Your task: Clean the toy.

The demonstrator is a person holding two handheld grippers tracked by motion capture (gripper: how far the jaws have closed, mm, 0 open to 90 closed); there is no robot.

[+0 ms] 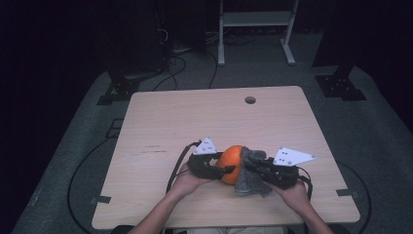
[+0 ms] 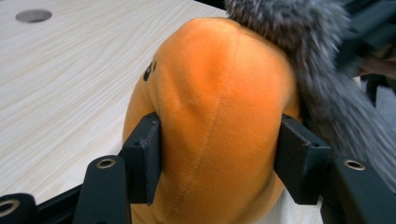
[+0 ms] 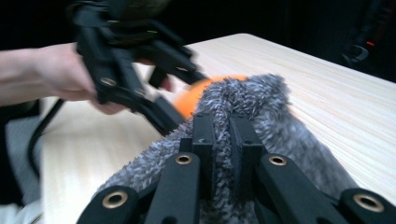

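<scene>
The left tool (image 2: 219,156) clamps the orange plush ball (image 2: 219,107) from its left, while the right tool (image 3: 222,140), pinched shut on the grey furry cloth (image 3: 261,102), holds it against the ball's right side.

Orange plush toy (image 2: 219,121), fuzzy grey cloth (image 3: 275,112).

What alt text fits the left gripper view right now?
The left gripper clamps an orange plush between its two black jaws, above a pale wooden table. Grey fuzzy cloth drapes over the plush's upper right.
</scene>
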